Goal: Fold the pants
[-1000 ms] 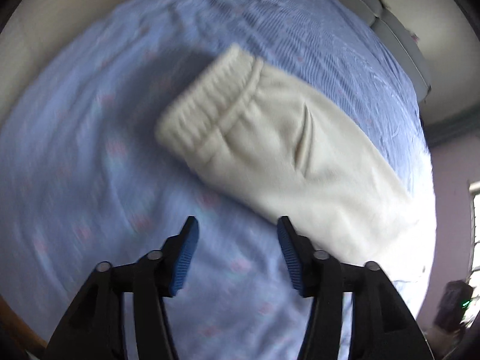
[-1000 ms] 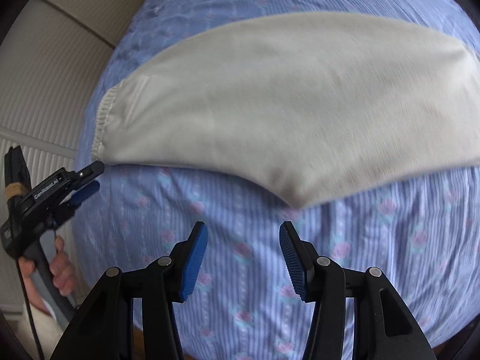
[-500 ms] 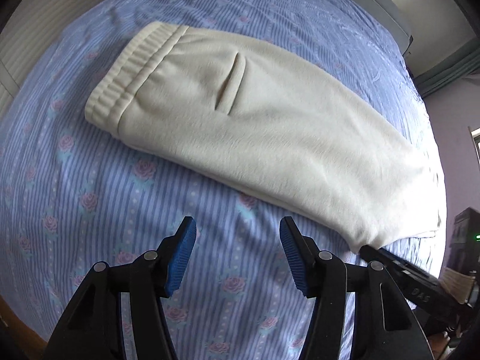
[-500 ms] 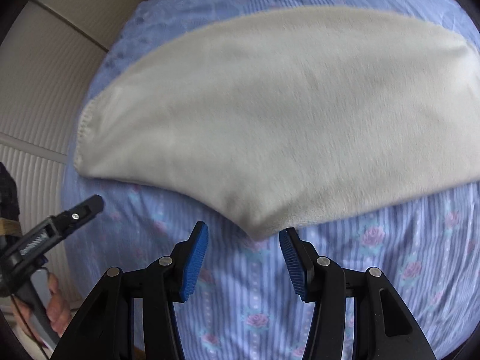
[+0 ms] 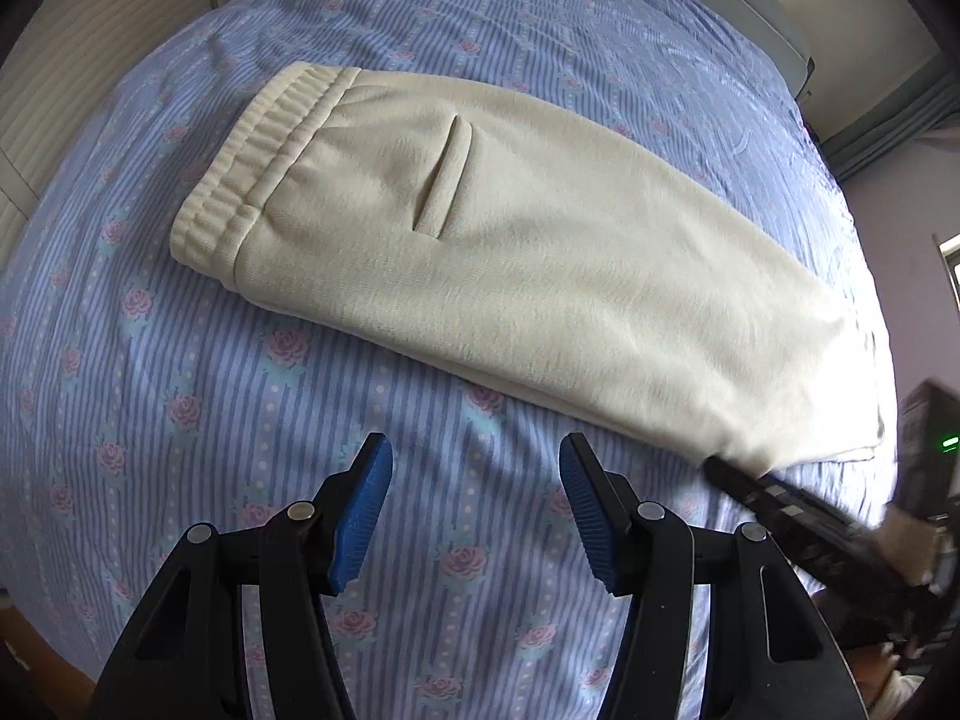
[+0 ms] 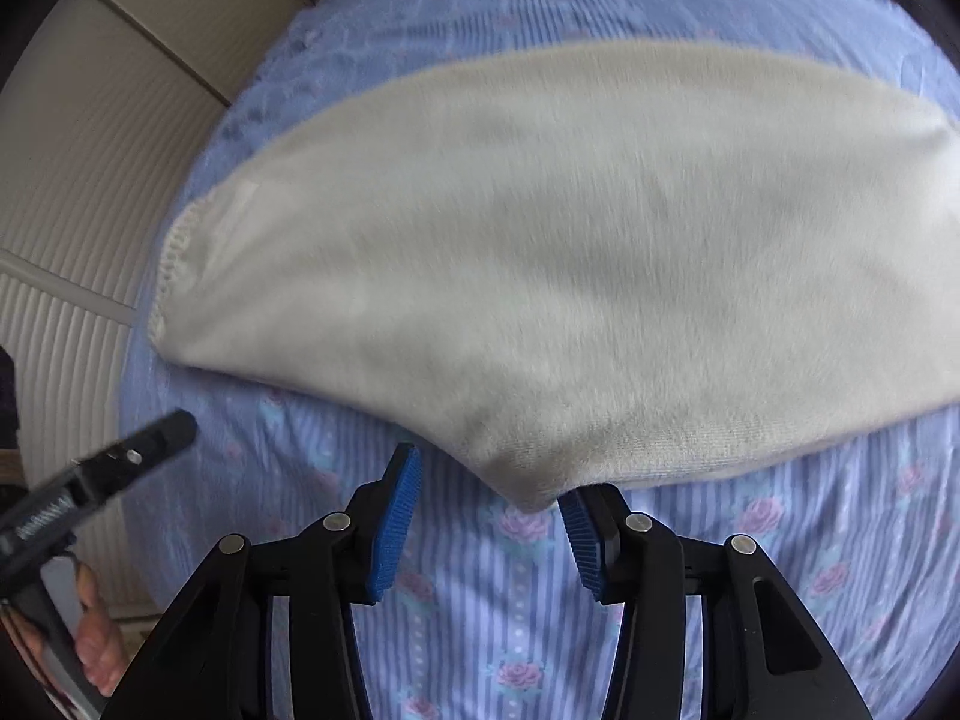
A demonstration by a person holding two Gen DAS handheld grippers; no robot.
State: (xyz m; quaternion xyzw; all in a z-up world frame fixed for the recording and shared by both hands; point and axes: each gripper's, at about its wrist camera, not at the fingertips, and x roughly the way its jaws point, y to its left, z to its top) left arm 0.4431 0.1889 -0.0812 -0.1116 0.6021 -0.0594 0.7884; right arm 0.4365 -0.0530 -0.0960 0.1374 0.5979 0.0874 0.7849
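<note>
Jaws apart, pants (image 6: 570, 276) corner between right gripper (image 6: 489, 516)

Soft daylight, glare whitening the pants (image 5: 540, 252) at the left view's right edge; right view motion-blurred; fisheye bends both, corners black.

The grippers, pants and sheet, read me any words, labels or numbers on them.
Left gripper: white lettering on its side in the right wrist view, too blurred to read.
Cream pants: a plain patch near the hem, no text.
Floral sheet: roses and stripes only, no text.
</note>
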